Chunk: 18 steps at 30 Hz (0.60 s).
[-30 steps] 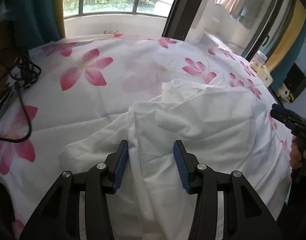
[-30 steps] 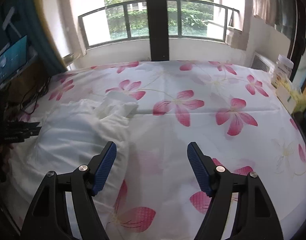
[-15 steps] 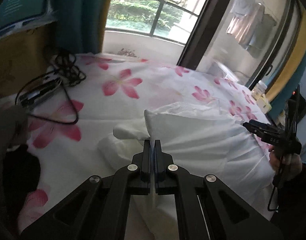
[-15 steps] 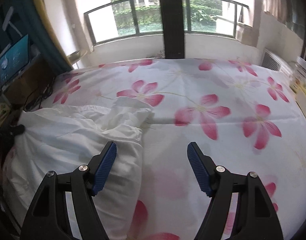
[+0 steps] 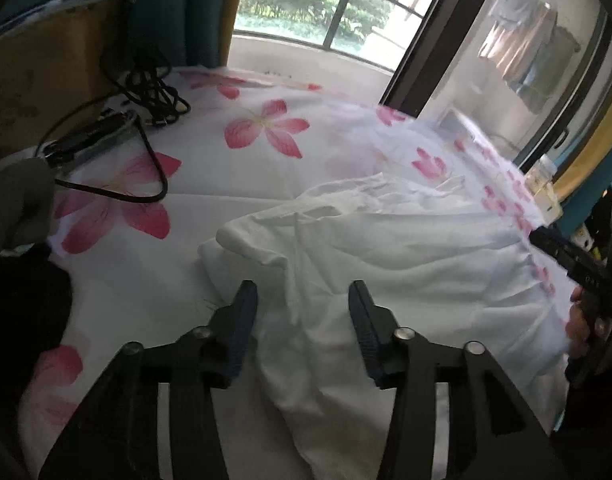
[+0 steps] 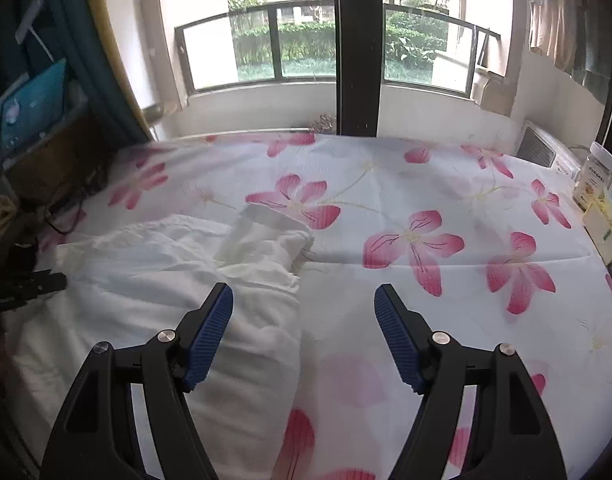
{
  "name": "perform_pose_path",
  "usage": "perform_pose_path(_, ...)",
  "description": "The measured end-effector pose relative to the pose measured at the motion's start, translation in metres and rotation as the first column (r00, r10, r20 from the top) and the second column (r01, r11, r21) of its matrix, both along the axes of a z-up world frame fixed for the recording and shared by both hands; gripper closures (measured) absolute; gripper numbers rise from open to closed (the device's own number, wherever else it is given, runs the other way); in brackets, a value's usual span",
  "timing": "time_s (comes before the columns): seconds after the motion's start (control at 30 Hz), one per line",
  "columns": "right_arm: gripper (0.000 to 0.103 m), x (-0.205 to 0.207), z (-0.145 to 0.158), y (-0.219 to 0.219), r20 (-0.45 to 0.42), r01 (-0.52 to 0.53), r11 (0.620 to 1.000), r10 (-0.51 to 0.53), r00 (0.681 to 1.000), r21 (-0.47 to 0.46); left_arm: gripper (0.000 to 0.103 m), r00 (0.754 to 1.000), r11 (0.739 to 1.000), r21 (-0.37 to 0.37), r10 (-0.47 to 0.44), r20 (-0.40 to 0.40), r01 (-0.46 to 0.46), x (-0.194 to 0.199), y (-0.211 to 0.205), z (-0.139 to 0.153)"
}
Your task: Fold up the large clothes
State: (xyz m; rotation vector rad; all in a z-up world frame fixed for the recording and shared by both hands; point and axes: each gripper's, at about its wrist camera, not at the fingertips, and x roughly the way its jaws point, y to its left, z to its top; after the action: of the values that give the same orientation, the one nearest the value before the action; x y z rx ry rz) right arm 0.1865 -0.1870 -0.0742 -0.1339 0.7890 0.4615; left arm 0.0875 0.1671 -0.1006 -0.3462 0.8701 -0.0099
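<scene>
Before me is a bed (image 6: pixel 445 184) under a white sheet printed with pink flowers. A crumpled white garment (image 5: pixel 405 248) lies on my near left part of it, one folded end toward the window. Black cables (image 5: pixel 146 92) rest at the bed's left edge beside a dark cloth (image 5: pixel 22 304).

Matt white cloth garment (image 5: pixel 405 264) lies rumpled on a smooth floral cotton-like sheet (image 6: pixel 425 184).
</scene>
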Motion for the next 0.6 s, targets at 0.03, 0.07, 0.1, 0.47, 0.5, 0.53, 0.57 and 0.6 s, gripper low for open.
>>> perform_pose_path(0.03, 0.030, -0.003, 0.003, -0.001, -0.001, -0.008, 1.000, 0.008, 1.000, 0.009, 0.052, 1.000, 1.000, -0.002, 0.001, 0.005, -0.001, -0.004, -0.001, 0.002)
perform_pose_path(0.07, 0.030, -0.009, 0.005, -0.002, -0.002, -0.021, 1.000, 0.021, 1.000, 0.018, 0.052, 1.000, 1.000, -0.001, -0.001, 0.009, 0.001, -0.009, -0.004, 0.005)
perform_pose_path(0.1, 0.030, -0.013, 0.007, -0.002, -0.004, -0.037, 0.999, 0.037, 0.999, 0.022, 0.052, 1.000, 1.000, -0.002, -0.005, 0.011, 0.005, -0.012, -0.007, 0.006)
perform_pose_path(0.47, 0.024, -0.053, -0.020, 0.007, -0.045, -0.125, 0.992, 0.123, 0.991, -0.031, 0.050, 0.999, 1.000, -0.004, -0.013, -0.034, 0.013, -0.047, -0.032, -0.016)
perform_pose_path(0.5, 0.021, -0.055, -0.023, 0.005, -0.037, -0.120, 0.992, 0.119, 0.992, -0.028, 0.050, 0.999, 1.000, 0.005, -0.013, -0.033, 0.014, -0.050, -0.033, -0.016)
perform_pose_path(0.53, 0.014, -0.056, -0.026, 0.003, -0.027, -0.115, 0.993, 0.115, 0.993, -0.021, 0.050, 0.999, 1.000, 0.011, -0.013, -0.033, 0.014, -0.052, -0.035, -0.016)
perform_pose_path(0.57, 0.009, -0.057, -0.032, 0.001, -0.026, -0.109, 0.994, 0.109, 0.994, -0.017, 0.050, 0.999, 1.000, 0.015, -0.014, -0.035, 0.014, -0.053, -0.036, -0.016)
perform_pose_path(0.6, 0.008, -0.056, -0.038, 0.000, -0.037, -0.103, 0.995, 0.102, 0.994, -0.017, 0.050, 0.999, 1.000, 0.020, -0.015, -0.039, 0.016, -0.055, -0.037, -0.016)
